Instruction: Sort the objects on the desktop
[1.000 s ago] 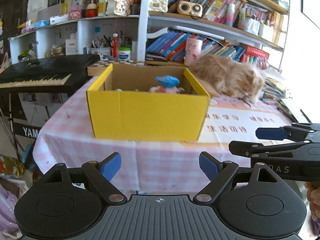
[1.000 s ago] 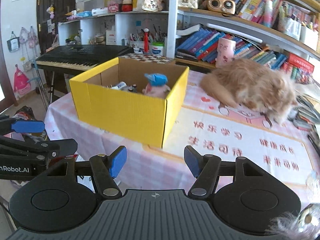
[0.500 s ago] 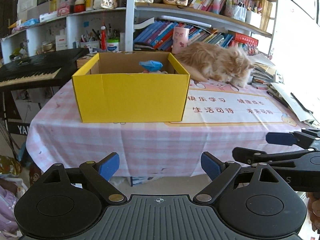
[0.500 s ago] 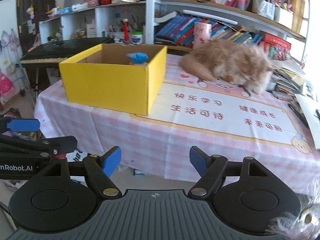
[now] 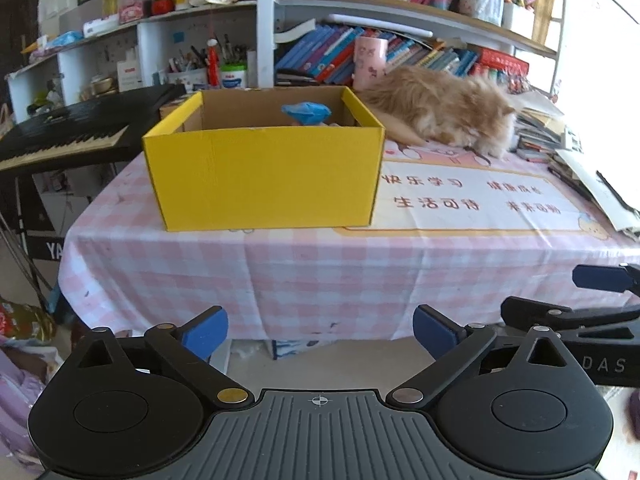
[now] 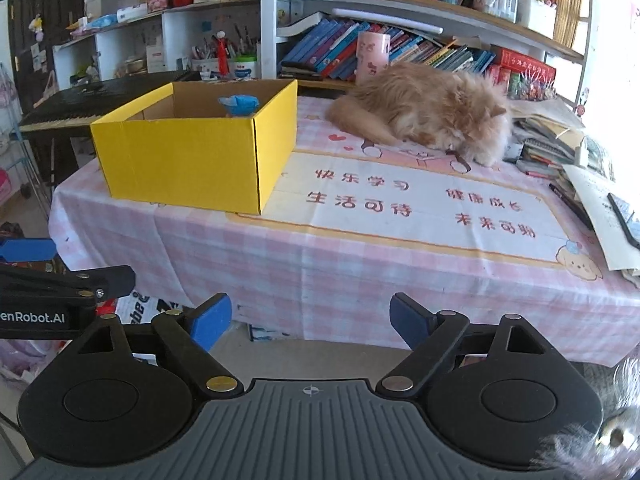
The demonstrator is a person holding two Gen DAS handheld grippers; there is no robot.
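A yellow cardboard box [image 5: 264, 176] [image 6: 192, 160] stands on the left part of a table with a pink checked cloth [image 5: 320, 272] [image 6: 360, 252]. A blue-topped toy [image 5: 306, 113] [image 6: 239, 103] pokes above its rim. My left gripper [image 5: 320, 330] hangs in front of the table's front edge, below the tabletop, its jaws still opening with nothing between them. My right gripper [image 6: 310, 318] is beside it on the right, also back from the table, its jaws opening and empty. Each gripper shows at the edge of the other's view.
A fluffy orange cat [image 5: 444, 110] [image 6: 428, 110] lies at the table's back. A printed mat [image 6: 420, 204] covers the middle. Papers and books [image 6: 592, 184] pile up at the right edge. A black keyboard [image 5: 68, 134] stands left, and crowded shelves [image 5: 400, 12] behind.
Both grippers have drawn back from the box and table and sunk a little, so the table's front edge now shows. Both pairs of jaws stand wider than before.
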